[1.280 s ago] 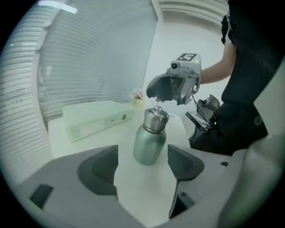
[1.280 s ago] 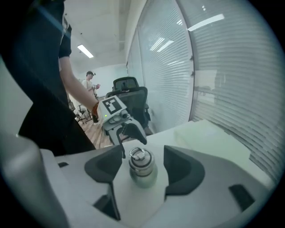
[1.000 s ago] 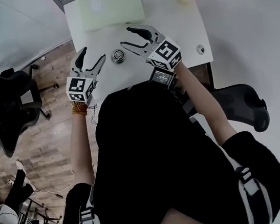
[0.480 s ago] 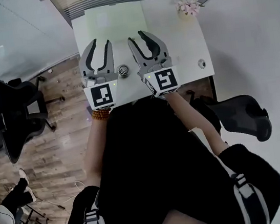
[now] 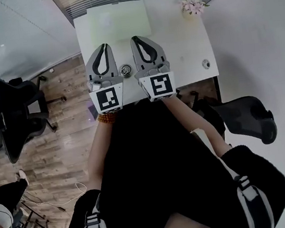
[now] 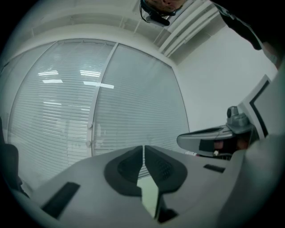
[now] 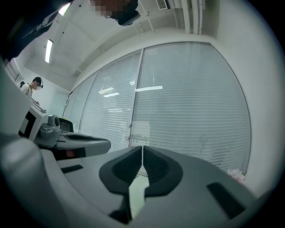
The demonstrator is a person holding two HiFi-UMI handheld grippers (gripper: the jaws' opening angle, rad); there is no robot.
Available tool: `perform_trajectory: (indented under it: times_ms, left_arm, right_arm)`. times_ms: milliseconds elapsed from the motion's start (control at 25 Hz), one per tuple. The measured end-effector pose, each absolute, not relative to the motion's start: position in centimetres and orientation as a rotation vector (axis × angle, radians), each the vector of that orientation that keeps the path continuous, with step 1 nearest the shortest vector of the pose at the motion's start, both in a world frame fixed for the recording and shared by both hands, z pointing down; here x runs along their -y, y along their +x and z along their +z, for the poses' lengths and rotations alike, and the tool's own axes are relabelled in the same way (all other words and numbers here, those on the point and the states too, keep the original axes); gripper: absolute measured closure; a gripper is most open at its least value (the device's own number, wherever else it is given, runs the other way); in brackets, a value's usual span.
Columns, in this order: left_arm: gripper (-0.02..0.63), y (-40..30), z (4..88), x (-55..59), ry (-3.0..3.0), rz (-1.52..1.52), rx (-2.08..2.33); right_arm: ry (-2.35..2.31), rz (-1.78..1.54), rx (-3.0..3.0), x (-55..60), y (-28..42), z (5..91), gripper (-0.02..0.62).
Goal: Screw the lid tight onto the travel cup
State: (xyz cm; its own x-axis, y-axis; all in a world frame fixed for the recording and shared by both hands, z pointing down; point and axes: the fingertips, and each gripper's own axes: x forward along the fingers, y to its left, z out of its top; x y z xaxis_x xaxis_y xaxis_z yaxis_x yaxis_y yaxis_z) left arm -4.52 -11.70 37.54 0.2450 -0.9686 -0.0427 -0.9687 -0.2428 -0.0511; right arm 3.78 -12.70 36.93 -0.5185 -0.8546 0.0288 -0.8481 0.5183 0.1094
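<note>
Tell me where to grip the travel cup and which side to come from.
Probably best: grip the travel cup round its side wall, below the top, coming in level from its left. It stands upright and looks round from above, so opposite sides suit two jaws. The left gripper is on that side; its jaws have just closed on nothing, so open them first.

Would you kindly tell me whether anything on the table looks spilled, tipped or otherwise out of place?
Nothing stands out. The cup stands upright on the table, the green mat lies square beyond it, and no spill shows.
</note>
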Motion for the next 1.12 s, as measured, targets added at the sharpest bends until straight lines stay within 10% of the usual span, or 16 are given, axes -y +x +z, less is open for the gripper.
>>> perform_trajectory:
  times_ms: [1120]
  left_arm:
    - [0.588, -5.5, 39.3, 9.8, -2.407, -0.055, -1.939]
  right_arm:
    - [1.233, -0.084, 2.66, 8.2, -1.0, 41.2, 0.595]
